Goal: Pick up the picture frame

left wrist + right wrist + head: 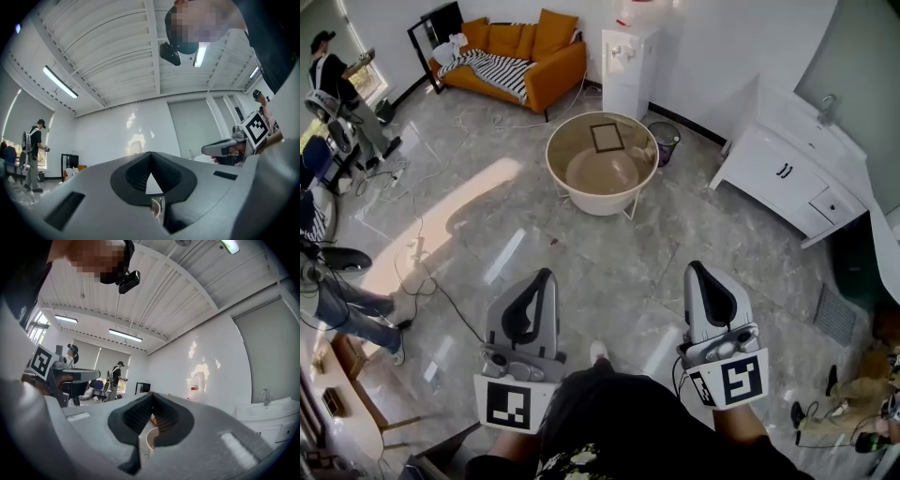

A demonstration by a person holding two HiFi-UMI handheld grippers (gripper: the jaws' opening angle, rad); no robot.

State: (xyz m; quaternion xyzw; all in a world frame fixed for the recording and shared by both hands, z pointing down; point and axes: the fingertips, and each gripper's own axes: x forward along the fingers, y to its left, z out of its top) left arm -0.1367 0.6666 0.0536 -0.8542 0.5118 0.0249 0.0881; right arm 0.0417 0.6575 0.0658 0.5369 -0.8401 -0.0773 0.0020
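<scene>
Picture frame (607, 137) untouched; left gripper (546, 275), right gripper (696, 268) jaws closed, seemingly empty.

Picture frame (607, 138) in tub (598, 204) (far off), details too small

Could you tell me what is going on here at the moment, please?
A person holds a two-jaw gripper in each hand. The left gripper and the right gripper are both shut and empty, pointing forward above the floor. The picture frame lies flat on the round table some way ahead, untouched. Neither gripper has reached it yet, so the pick-up has not begun.
</scene>
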